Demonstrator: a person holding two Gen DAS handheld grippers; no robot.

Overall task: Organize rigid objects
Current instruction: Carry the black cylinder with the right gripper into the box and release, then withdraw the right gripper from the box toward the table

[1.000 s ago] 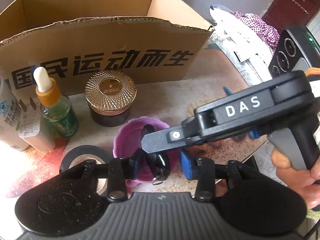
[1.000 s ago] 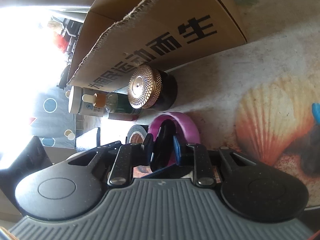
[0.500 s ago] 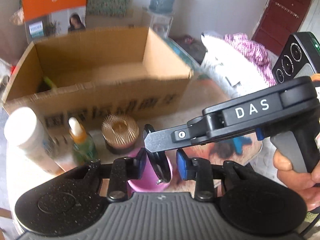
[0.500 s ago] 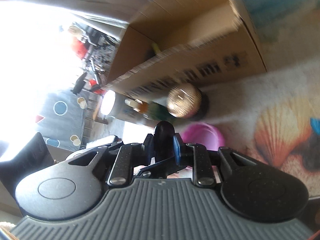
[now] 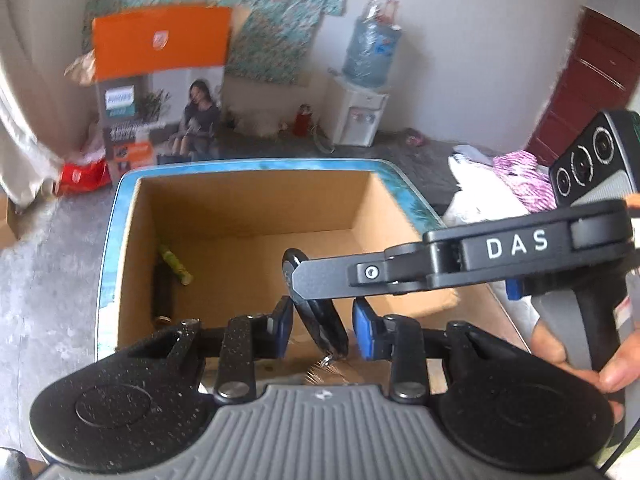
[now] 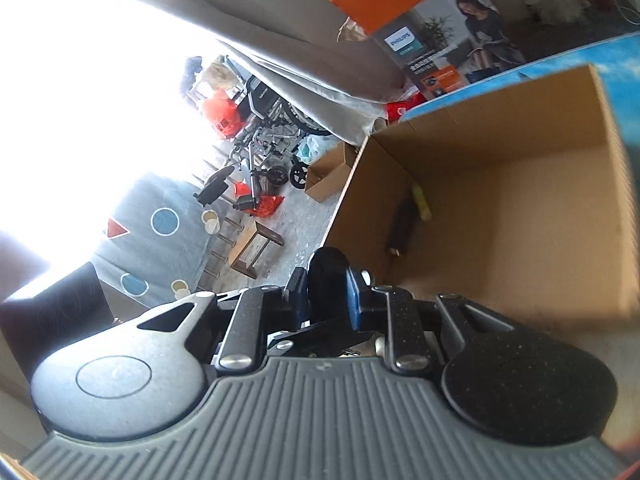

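left tool [image 5: 322,330] nearest in left view, blue pads [image 5: 362,334] apart with a gap each side of the black key fob [image 5: 320,322]; it grips nothing, fob only hangs between them. its jaws have just been closing a bit, fob between them but pads not touching it. right tool [image 6: 322,296] seen from its own camera: blue pads clamped tight on the fob's [image 6: 326,280] 2 flat sides, nearly closed. in left view the right tool [image 5: 298,280] comes in from the right as a black arm marked "das", its tip on the fob's upper part, a hand [image 5: 560,344] on its grey handle. small ring [image 5: 326,360] dangles from the fob's low end. fob is held in the air over the near edge of the box [image 5: 256,216], above the open top. box is brown cardboard, open, sitting on the surface [image 5: 110,240] with a blue rim. inside at the box's left wall: a dark tube [image 5: 163,294] and a yellow-green tube [image 5: 174,266] lying flat, touching or just beside each other, cannot tell. beyond the surface: orange and grey carton [image 5: 160,88] on the floor, water dispenser [image 5: 362,108] with blue bottle by the wall, red door [image 5: 588,80] far right. right view far left: bright window glare, a wheelchair [image 6: 272,120], blurred.
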